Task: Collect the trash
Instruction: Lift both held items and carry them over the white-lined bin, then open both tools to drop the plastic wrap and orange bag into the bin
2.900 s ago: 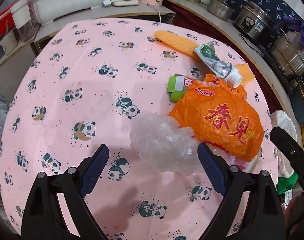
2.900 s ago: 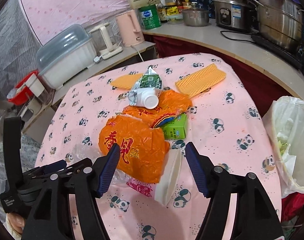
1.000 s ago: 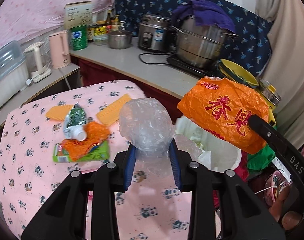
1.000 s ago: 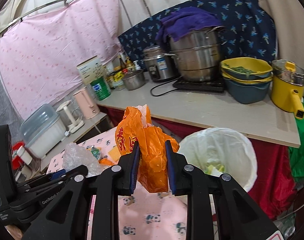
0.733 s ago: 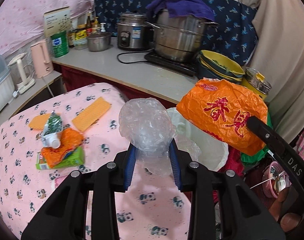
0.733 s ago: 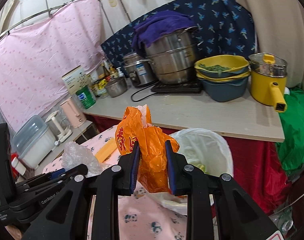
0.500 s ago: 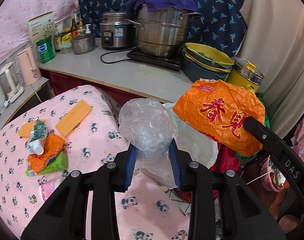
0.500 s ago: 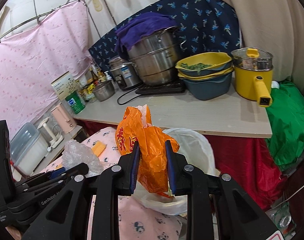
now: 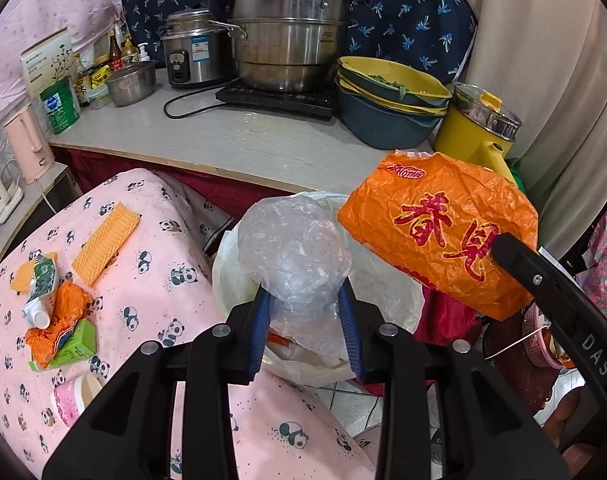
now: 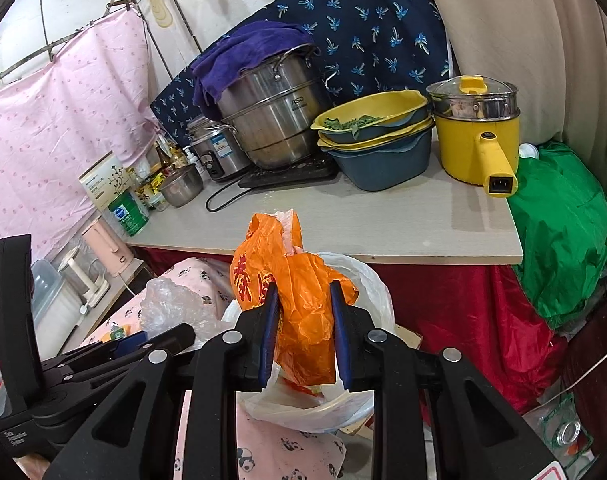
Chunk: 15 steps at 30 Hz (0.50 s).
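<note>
Left wrist view: the left gripper (image 9: pixel 305 320) is clamped on a crumpled clear film (image 9: pixel 293 256), its blue pads pressing the wad from both sides. Half a second ago the bin sat further to 2 o'clock of the fingers; now the white-lined bin (image 9: pixel 231 272) lies straight behind and below the wad, so the film is carried off the table and hangs over the bin's mouth. I judge that the drop is close: opening the fingers here should let it fall inside. At 3 o'clock the orange bag (image 9: pixel 439 236), wrinkled and printed with red characters, is held up beside the bin. At 9 o'clock, on the panda cloth (image 9: pixel 151 280), more trash waits: a squeezed tube (image 9: pixel 39 292), an orange wrapper (image 9: pixel 67 304), a green carton (image 9: pixel 75 346) and a pink cup (image 9: pixel 69 398).

Right wrist view: the right gripper (image 10: pixel 305 330) is closed on the orange bag (image 10: pixel 299 300), which bulges above and below the pads, light and creased. The view has swung since the earlier frames, and the bin's liner (image 10: pixel 363 284) now shows directly behind and under the bag. The film (image 10: pixel 171 304) in the left gripper shows at 9 o'clock. Both pieces seem ready to release; the table's leftovers mean the task is far from done.
</note>
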Available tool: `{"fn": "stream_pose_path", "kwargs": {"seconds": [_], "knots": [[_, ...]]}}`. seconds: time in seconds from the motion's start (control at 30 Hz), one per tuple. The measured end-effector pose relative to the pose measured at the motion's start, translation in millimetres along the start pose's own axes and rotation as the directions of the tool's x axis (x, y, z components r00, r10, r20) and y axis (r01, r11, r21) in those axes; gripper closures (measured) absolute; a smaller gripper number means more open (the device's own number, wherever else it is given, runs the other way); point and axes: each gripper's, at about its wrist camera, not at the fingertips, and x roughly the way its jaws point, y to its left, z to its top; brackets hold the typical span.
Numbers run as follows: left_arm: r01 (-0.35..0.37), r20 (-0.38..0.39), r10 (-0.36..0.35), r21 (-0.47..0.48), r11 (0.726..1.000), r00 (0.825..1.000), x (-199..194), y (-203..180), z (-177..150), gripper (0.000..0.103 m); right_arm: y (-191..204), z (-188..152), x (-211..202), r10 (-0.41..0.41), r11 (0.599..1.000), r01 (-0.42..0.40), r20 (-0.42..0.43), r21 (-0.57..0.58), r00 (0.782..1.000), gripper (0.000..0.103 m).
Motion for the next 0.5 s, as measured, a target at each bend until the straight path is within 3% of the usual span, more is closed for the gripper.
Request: {"fn": "stream_pose_path", "kwargs": {"seconds": [0.37, 0.5], "knots": [[0.004, -0.012, -0.004, 0.003, 1.000, 1.000, 26, -4, 6, 0.067, -5, 2, 23, -0.017, 1.000, 0.018, -0.024, 0.011, 1.000, 0.080], [0.001, -0.014, -0.001, -0.007, 1.000, 1.000, 29, -1, 7, 0.054, -2, 5, 30, -0.018, 1.000, 0.018, -0.030, 0.004, 0.999, 0.080]]}}
